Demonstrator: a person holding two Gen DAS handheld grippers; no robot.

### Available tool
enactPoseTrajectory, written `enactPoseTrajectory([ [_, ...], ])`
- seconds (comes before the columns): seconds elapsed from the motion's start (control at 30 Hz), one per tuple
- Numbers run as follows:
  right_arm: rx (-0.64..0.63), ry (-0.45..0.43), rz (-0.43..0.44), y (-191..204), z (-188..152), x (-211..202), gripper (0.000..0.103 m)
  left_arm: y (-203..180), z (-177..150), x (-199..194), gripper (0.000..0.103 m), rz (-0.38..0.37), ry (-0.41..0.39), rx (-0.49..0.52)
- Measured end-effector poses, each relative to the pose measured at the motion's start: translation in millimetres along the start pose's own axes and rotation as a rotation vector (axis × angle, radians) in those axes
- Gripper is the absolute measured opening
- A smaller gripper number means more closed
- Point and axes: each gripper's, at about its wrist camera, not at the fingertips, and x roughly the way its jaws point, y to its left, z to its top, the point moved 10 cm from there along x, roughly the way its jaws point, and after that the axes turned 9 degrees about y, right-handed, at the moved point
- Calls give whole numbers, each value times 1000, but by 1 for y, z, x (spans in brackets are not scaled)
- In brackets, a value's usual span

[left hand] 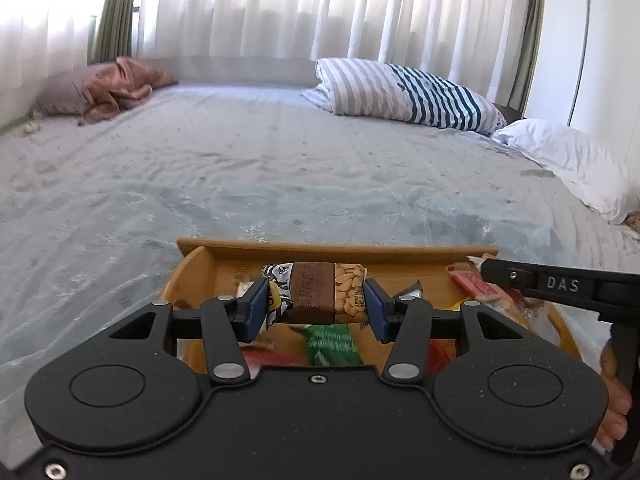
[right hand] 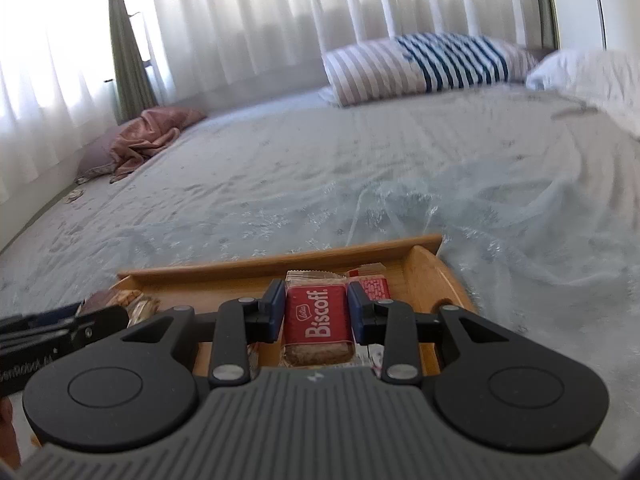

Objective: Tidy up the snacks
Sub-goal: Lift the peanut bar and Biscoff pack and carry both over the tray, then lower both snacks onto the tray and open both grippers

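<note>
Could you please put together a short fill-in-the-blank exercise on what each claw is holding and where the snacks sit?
1. The right claw is shut on a red packet whose label reads ____.
2. The left claw grips a snack bar with a ____ band across its middle.
3. Both claws hang over a ____ tray that holds more snacks.
4. The tray rests on a ____.

Missing words: Biscoff; brown; wooden; bed
</note>
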Motion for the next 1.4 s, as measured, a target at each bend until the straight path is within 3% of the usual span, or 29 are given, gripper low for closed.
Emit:
enactPoseTrajectory([
  [0.13,57,53,18,-4,8,24,38,5,8,24,48,-15,39,-38],
  [0.3,38,89,1,-2,12,44,38,9,12,48,48,-5,62,-51],
  [0.63,23,93,-59,-3,13,70,39,14,12,82,48,24,85,-63],
  [1.23,27,85,-53,-1,13,76,38,10,10,89,49,37,68,-22],
  [1.4,29,87,-29,-1,13,74,40,10,6,90,58,47,90,-29],
])
